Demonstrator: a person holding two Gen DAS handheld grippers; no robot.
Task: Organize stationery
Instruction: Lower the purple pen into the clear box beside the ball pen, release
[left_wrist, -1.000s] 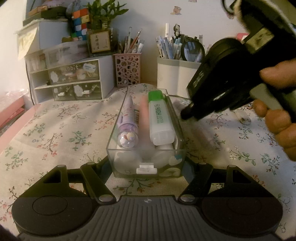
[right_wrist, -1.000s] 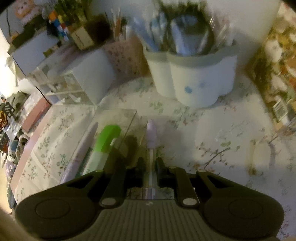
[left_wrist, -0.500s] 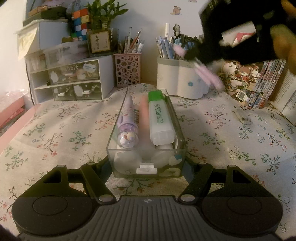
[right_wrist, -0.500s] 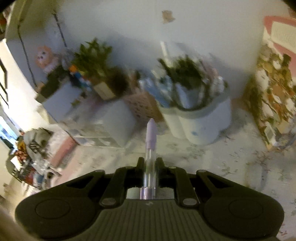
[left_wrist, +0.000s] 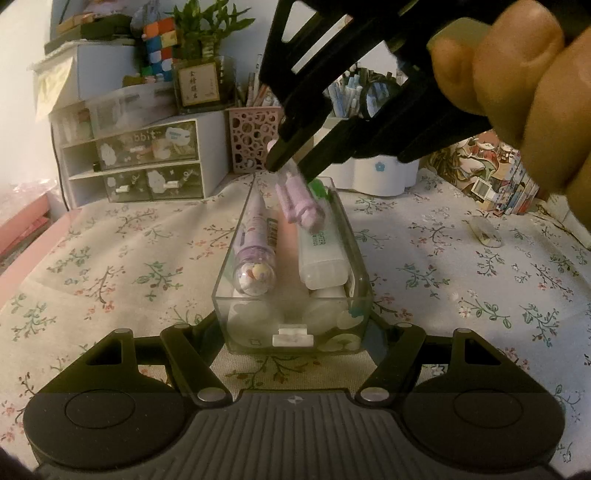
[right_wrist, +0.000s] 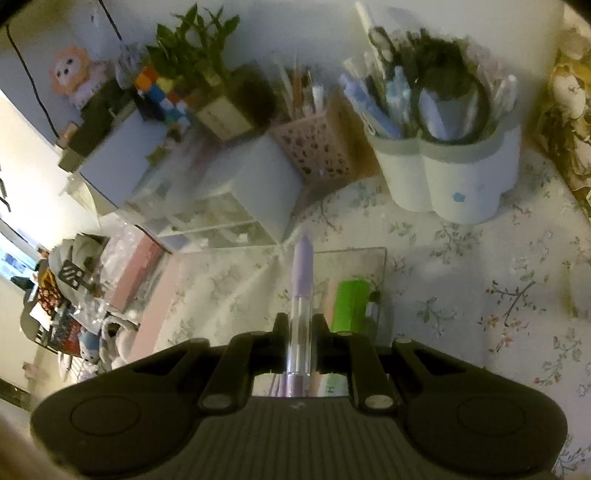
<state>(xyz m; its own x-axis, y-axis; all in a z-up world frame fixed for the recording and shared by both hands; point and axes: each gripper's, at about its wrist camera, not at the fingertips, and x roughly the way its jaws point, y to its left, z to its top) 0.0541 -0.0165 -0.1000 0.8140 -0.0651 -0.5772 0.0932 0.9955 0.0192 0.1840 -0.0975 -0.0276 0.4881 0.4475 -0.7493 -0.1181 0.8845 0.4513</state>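
Step in hand: loading. The left hand-held gripper (left_wrist: 293, 328) clamps the clear tray (left_wrist: 354, 240) on the worktop (left_wrist: 110, 251). The right hand-held gripper (right_wrist: 300, 325) pinches a lilac pen (right_wrist: 301, 295), hovering at the tray's twelve o'clock end. Next, I judge: lower, align lengthwise, release.

L tool (left_wrist: 293, 325) low near the desk, angled down, fingers clamped on both sides of a clear box (left_wrist: 291, 295). R tool (left_wrist: 291, 166) above it in the left wrist view, tilted down, fingers pinched on a pen (right_wrist: 300, 325) w/ pen running along the tool's line. A hand (left_wrist: 524, 96) grips the R tool body, fingers curled round it.
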